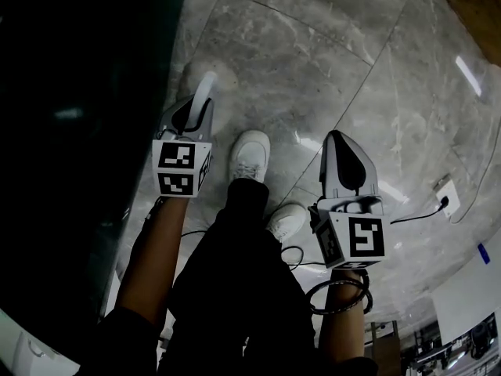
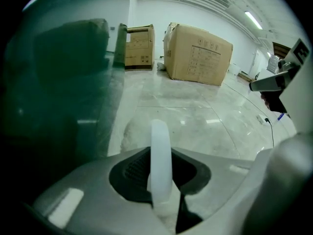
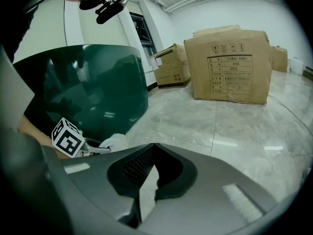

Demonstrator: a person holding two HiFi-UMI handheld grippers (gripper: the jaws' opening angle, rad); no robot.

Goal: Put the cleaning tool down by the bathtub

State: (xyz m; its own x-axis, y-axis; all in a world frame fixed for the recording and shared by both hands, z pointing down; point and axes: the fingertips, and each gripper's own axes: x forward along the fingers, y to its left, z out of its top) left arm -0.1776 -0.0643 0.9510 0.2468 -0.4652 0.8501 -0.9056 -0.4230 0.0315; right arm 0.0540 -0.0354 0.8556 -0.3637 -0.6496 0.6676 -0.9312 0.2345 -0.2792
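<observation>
Tool [image 2: 160,141]: white handle, likely stiff, light plastic. Its pale fuzzy head, probably soft, hangs low by the floor [image 1: 313,61]; cannot tell if it touches. It sits just beside the dark green bathtub [image 1: 70,131] on the left. Left gripper [image 1: 200,110] pinches the handle, which looks smooth and could twist, so a mid-handle hold seems safest. Right gripper [image 3: 150,153] is pressed together, empty, and well apart from the tool.

Polished marble floor [image 1: 352,37], glossy green bathtub [image 3: 88,87]

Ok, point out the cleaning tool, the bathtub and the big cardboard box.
cleaning tool [image 2: 160,151]: left gripper view, white handle.
bathtub [image 3: 93,87]: right gripper view, green wall.
cardboard box [image 2: 198,55]: left gripper view, front face.
</observation>
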